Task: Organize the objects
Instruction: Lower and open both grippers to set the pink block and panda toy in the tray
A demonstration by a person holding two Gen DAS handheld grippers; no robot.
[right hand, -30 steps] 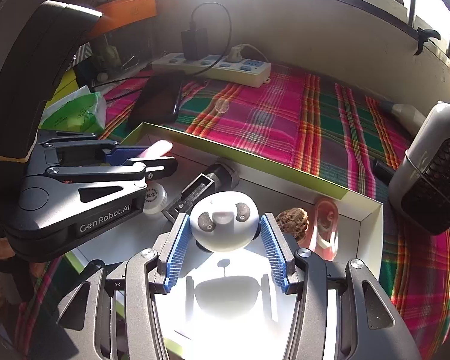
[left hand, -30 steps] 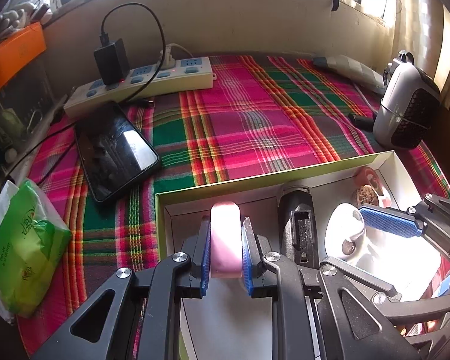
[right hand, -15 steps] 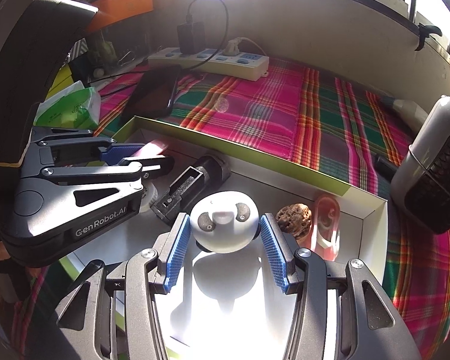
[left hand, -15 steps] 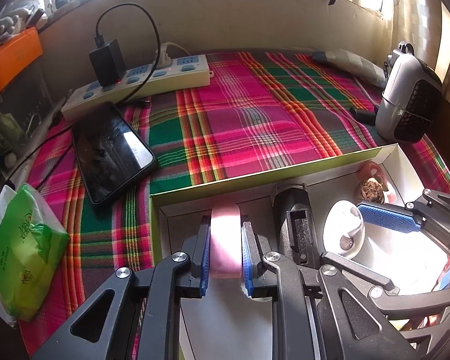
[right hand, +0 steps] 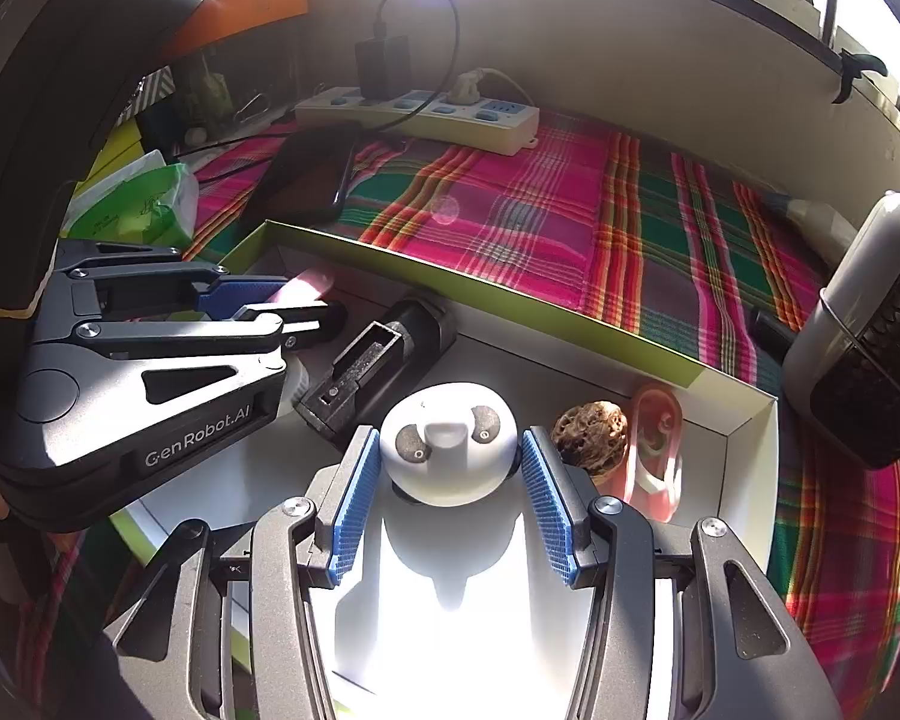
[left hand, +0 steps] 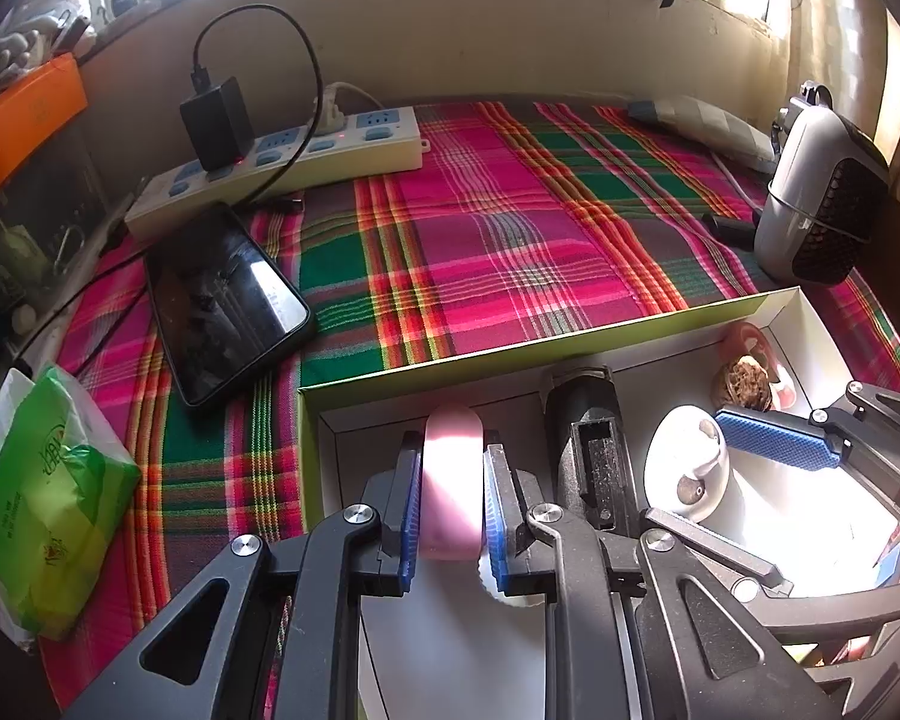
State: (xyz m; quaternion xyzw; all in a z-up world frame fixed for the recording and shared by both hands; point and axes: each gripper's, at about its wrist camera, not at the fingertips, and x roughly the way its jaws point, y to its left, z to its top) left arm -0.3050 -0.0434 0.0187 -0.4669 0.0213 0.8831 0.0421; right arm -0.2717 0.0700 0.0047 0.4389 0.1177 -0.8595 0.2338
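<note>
A shallow white box with a green rim (left hand: 510, 354) lies on the plaid cloth. My left gripper (left hand: 452, 444) is over the box's left end with a pink oblong case (left hand: 452, 480) upright between its blue pads. The pads still touch the case while the jaws are opening. My right gripper (right hand: 450, 433) is shut on a white round panda-faced object (right hand: 450, 450) above the box floor. In the left wrist view that object (left hand: 687, 462) sits beside a blue pad (left hand: 774, 441). Between the two grippers a black tool (right hand: 378, 366) lies in the box.
A brown walnut-like ball (right hand: 591, 435) and a clear pink item (right hand: 654, 450) rest in the box's right end. On the cloth are a phone (left hand: 222, 300), a power strip (left hand: 282, 162), a green tissue pack (left hand: 42, 498) and a small heater (left hand: 822, 216).
</note>
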